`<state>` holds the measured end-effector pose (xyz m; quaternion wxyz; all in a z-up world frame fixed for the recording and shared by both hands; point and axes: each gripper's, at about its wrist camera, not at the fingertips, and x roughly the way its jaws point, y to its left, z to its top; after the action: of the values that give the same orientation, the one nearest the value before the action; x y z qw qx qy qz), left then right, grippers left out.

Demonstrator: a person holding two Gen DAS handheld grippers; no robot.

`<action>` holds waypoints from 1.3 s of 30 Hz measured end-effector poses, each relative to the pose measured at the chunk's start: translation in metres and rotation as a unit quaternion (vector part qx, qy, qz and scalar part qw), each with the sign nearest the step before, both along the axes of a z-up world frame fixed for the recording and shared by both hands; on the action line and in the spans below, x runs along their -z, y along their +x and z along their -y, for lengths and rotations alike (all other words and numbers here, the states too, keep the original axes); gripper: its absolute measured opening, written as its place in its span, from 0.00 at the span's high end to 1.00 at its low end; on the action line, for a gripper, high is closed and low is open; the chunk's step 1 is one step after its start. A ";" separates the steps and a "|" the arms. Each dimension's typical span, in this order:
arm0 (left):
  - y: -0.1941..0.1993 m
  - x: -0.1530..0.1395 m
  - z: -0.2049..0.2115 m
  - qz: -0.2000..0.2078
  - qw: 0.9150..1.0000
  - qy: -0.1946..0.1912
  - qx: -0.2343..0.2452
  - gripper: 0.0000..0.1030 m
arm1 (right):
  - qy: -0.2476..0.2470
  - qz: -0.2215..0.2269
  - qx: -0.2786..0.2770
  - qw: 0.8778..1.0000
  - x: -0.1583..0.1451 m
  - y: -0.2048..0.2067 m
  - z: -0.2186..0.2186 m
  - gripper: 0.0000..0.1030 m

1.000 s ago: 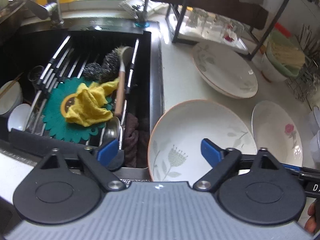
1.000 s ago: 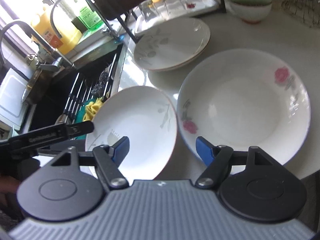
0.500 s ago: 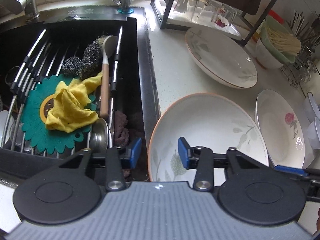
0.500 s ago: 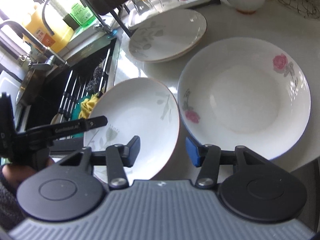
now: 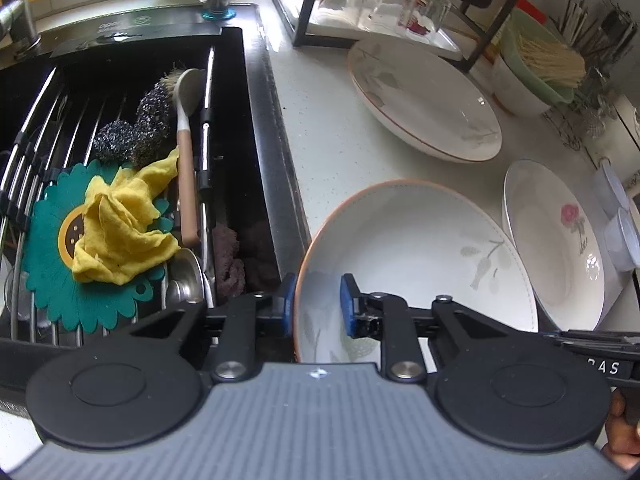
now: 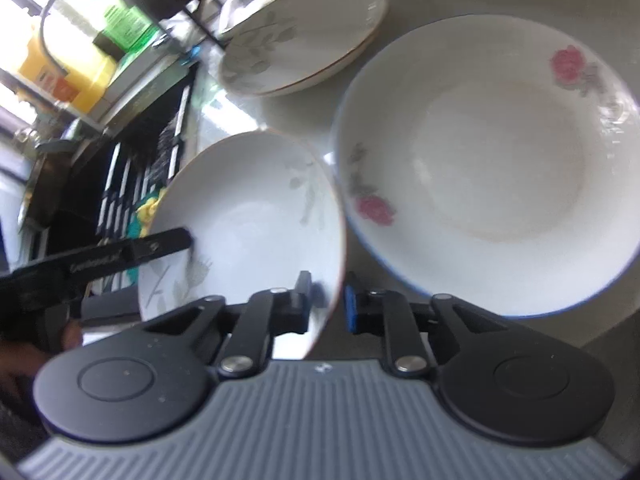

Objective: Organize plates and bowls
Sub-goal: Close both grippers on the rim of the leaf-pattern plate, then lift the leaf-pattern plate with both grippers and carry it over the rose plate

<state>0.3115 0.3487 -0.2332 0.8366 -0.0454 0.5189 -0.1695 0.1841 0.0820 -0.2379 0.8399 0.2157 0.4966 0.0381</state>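
So, left wrist view first: your left gripper (image 5: pixel 316 300) has its jaws straddling the near-left rim of the leaf-pattern plate (image 5: pixel 420 248), one blue pad outside the rim on the sink side, the other inside over the plate's well. They've just been closing with that rim between them and now stand narrow; I'd call it a pinch on the plate. The plate lies right of the sink (image 5: pixel 248 128) edge on the counter (image 5: pixel 320 112), stretching away from the jaws to the far right. A round plate has no long axis, so what matters is that the rim runs crosswise through the gap. The rose plate (image 5: pixel 556 240) sits just right of it, and a stack of leaf plates (image 5: pixel 424 96) is farther back.

Right wrist view: your right gripper (image 6: pixel 326 304) is on the opposite, right-hand rim of the same leaf-pattern plate (image 6: pixel 248 216). Its jaws have also just been closing and are narrow, the rim edge-on between the pads, inner pad pressing and the outer at the rim or a hair off (it's blurry). The plate looks tilted, right edge raised. The left gripper (image 6: pixel 176 240) shows across the plate, so you've got a hand on each side, neither nearer. The rose plate (image 6: pixel 492 168) sits just right of your outer finger, so I'd watch that side when lifting toward the stack of leaf plates (image 6: pixel 304 36).
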 end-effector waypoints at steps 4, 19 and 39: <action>0.006 0.000 -0.006 -0.018 1.000 -0.022 -0.004 0.74 | 0.003 -0.001 0.000 1.000 -0.001 0.001 0.001 0.82; -0.008 -0.051 -0.002 -0.022 0.997 -0.059 -0.036 0.74 | 0.008 0.014 -0.036 0.999 -0.048 -0.003 0.015 0.81; 0.000 -0.055 0.136 -0.048 0.997 -0.041 -0.042 0.74 | 0.007 0.026 -0.051 0.998 -0.051 0.023 0.147 0.81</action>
<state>0.3120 0.2129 -0.1786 0.8146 -0.1097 0.5487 -0.1528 0.2074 -0.0653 -0.1868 0.8481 0.1949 0.4844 0.0902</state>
